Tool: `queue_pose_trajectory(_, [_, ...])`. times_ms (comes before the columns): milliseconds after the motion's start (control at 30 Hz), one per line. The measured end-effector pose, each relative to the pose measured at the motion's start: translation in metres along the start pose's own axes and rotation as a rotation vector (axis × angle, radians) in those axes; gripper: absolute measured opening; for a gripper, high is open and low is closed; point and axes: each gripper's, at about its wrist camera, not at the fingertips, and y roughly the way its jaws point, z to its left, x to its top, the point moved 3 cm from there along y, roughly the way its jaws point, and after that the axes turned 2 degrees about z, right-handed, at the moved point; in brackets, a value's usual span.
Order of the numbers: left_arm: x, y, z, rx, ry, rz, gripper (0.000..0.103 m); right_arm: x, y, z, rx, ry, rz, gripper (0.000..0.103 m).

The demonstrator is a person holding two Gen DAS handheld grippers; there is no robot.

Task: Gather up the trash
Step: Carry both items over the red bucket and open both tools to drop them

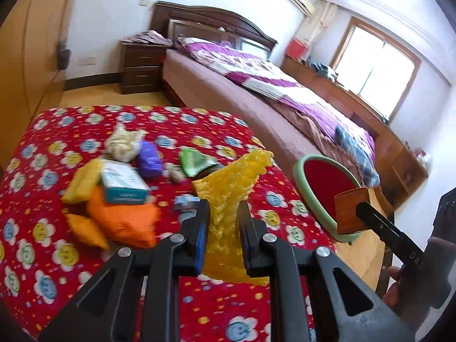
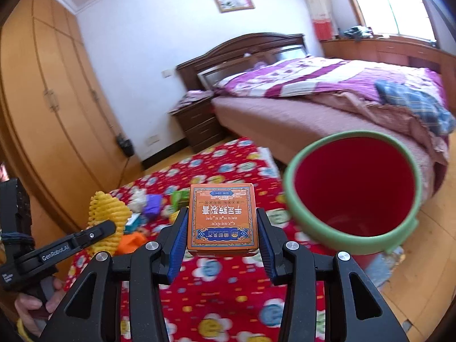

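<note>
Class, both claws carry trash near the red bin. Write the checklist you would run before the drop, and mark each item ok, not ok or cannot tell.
1. Left claw grips the yellow foam net: ok.
2. Right claw grips the orange box on both sides: ok.
3. Red bin mouth open and unblocked: ok.
4. Orange box directly above the bin mouth: not ok, it is beside it.
5. Yellow foam net above the bin: not ok, it is over the floral cloth.
6. Room left in the bin: ok, it looks empty.
</note>
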Motion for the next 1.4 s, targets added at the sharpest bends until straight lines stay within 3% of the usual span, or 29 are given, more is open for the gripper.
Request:
queue_pose_trajectory(433, [0.015, 0.059, -0.084, -0.031, 0.181, 0.085, 0.020, 0.004, -0.004, -0.080, -0.175, 0.080, -0.011, 0.046])
queue_pose_trajectory(633, [0.017, 0.082, -0.106, -0.038, 0.218, 0.118, 0.020, 0.002, 0.005, -0.115, -0.270, 0.107, 0.013, 0.046])
queue_pose_trajectory(933, [0.014, 0.112, -0.130, -0.041, 0.248, 0.164, 0.020, 0.001, 0.021, -0.140, -0.294, 0.126, 0.051, 0.047])
queue_pose_trajectory(1167, [0.016, 0.123, -0.145, -0.046, 0.274, 0.168, 0.020, 0.002, 0.022, -0.147, -0.259, 0.138, 0.042, 0.048])
queue_pose_trajectory(1400, [0.013, 0.139, -0.163, -0.064, 0.300, 0.188, 0.020, 0.003, 0.013, -0.153, -0.242, 0.152, 0.014, 0.062])
